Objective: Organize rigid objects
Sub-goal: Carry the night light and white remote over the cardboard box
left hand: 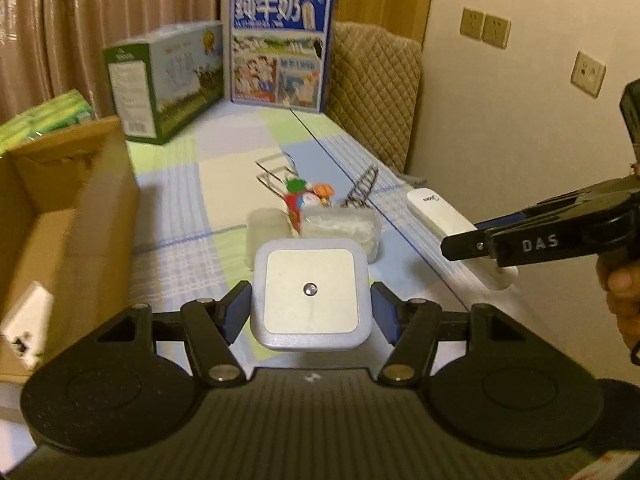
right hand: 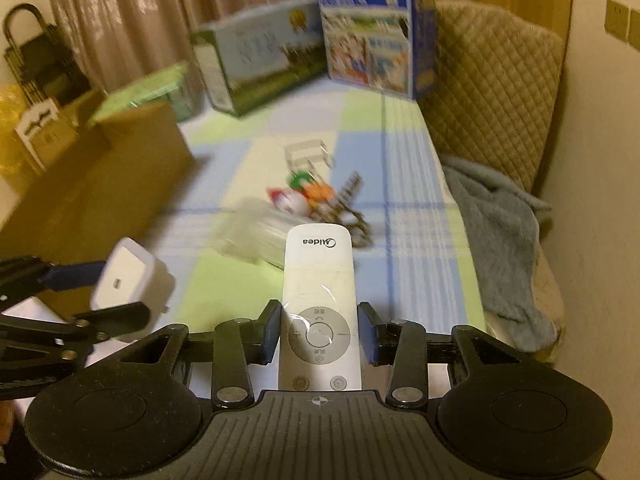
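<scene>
Left wrist view: the left gripper pinches a square white plug-in light by its sides, blue pads pressed on both edges, held above a checked tablecloth. Just past it lie clear plastic boxes, colourful toys and a dark rack, all close together. An open cardboard box sits at left. Two milk cartons stand at the far end of the table. At right, the right gripper clamps a white remote, w/ a hand behind it.

Right wrist view: the right gripper is pinching the remote across its button ring, the remote pointing away over the cloth. At left the left gripper carries the light, near the cardboard box. The toy pile is blurred, approx. mid-table; details unclear. A grey towel drapes at the right edge.
</scene>
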`<state>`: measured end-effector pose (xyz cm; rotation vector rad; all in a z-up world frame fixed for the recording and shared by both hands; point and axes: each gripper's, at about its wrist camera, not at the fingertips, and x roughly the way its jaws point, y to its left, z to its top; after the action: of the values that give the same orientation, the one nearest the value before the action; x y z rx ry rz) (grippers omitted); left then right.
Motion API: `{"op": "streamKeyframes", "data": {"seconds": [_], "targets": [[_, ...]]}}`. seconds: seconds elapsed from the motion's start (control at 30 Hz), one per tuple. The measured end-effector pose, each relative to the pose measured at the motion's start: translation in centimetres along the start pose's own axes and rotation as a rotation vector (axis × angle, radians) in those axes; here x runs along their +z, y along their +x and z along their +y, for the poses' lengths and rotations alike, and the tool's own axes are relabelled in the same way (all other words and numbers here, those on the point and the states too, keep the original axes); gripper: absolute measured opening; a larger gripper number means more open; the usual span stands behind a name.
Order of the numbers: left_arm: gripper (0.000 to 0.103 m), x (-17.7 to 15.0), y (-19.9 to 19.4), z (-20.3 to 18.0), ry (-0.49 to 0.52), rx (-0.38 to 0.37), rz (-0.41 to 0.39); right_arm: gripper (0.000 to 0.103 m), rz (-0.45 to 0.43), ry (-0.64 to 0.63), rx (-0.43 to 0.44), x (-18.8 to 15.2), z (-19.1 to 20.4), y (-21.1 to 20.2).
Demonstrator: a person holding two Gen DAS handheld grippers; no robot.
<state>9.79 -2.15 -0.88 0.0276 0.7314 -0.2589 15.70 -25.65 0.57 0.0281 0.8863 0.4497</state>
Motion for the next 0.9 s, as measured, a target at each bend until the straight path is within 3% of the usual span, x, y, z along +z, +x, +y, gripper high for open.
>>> {"op": "streamKeyframes", "data": {"seconds": [0.17, 0.43, 0.7, 0.9], "targets": [[0.060, 0.8, -4.3, 2.1, -0.012, 0.043, -0.031, 0.037, -0.053, -0.016, 0.069, 1.7, 4.3, -2.8], [0.060, 2.4, -9.8, 8.6, -0.035, 0.152, -0.074, 0.037, -0.087, -0.094, 0.178, 4.8, 12.9, -3.1], [0.060, 2.7, -12.1, 16.9, -0.008, 0.277, -0.038, 0.037, -0.067, -0.126, 0.270, 8.0, 19.5, 0.6], [0.060, 2.1, -11.0, 21.8, -0.014, 0.308, 0.009, 0.037, -0.030, -0.151, 0.302, 9.0, 23.4, 4.7]]}}
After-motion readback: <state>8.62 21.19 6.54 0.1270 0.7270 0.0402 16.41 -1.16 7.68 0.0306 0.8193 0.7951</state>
